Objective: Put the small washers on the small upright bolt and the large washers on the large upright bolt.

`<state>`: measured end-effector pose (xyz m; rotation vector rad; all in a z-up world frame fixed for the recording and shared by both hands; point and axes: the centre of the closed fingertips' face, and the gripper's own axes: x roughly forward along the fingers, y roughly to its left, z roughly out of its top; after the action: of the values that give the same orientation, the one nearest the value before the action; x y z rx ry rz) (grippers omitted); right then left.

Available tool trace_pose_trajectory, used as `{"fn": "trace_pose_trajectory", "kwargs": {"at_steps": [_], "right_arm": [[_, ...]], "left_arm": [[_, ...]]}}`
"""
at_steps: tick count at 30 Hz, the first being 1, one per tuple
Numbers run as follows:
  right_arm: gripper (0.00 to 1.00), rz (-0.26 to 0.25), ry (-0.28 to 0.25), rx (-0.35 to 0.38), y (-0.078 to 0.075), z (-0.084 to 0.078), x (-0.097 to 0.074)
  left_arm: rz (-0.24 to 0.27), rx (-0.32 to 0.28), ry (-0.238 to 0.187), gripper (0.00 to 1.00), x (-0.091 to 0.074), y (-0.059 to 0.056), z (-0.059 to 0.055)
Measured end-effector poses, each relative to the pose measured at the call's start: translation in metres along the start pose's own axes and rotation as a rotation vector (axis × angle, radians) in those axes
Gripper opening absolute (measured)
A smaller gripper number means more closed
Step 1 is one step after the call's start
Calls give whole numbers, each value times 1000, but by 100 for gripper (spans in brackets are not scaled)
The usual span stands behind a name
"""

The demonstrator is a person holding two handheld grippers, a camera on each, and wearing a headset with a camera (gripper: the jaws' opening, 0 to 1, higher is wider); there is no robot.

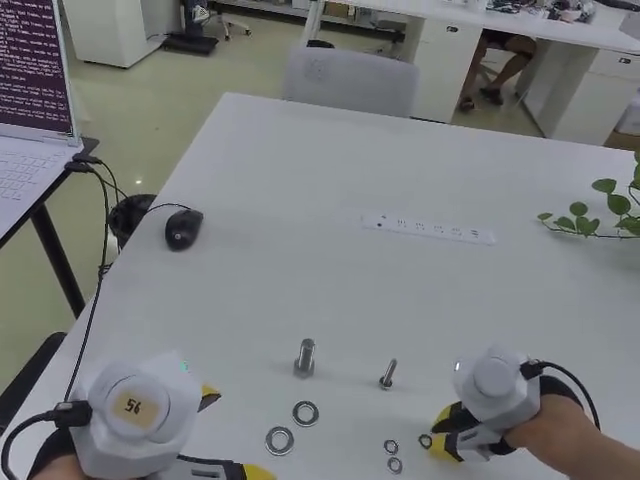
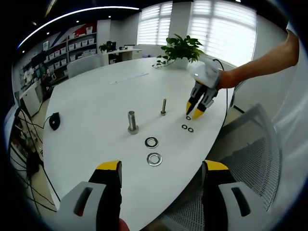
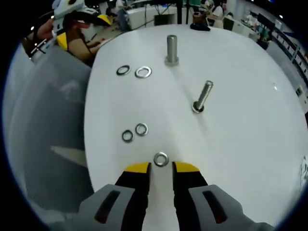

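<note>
On the white table (image 1: 300, 250) the large upright bolt (image 1: 305, 357) (image 2: 132, 121) (image 3: 171, 49) stands left of the small upright bolt (image 1: 388, 375) (image 2: 164, 107) (image 3: 202, 96). Two large washers (image 1: 306, 412) (image 2: 151, 142) (image 3: 143, 72) lie flat in front of the large bolt. Two small washers (image 1: 391, 446) (image 2: 184, 126) (image 3: 141, 128) lie side by side. A third small washer (image 1: 426, 441) (image 3: 160, 159) rests just ahead of my right gripper (image 1: 438, 435) (image 2: 195, 109) (image 3: 161, 167), whose jaws stand narrowly open and low over the table. My left gripper (image 1: 232, 435) (image 2: 162, 168) is wide open and holds nothing.
A black mouse (image 1: 184, 228) with its cable lies at the table's left. A white power strip (image 1: 428, 227) sits farther back, and a plant (image 1: 600, 215) at the right edge. A laptop (image 1: 30, 100) stands on a side stand, and a grey chair (image 1: 350, 80) behind the table.
</note>
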<state>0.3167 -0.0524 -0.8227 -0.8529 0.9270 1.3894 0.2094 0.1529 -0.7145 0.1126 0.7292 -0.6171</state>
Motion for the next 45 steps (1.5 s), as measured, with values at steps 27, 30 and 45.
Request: {"fn": "trace_pose_trajectory", "kwargs": {"at_steps": [27,30,45], "right_arm": [[14,-58,30,14,-6,2,3],[14,-61,33,7,-7,3,3],[13,-80,-13,86,-9,5,-2]], "left_arm": [[4,-8,-9,67,1,-1,-2],[5,-10,-9,67,0,-1,-3],[6,-18,-12,67,1,-1,-2]]}}
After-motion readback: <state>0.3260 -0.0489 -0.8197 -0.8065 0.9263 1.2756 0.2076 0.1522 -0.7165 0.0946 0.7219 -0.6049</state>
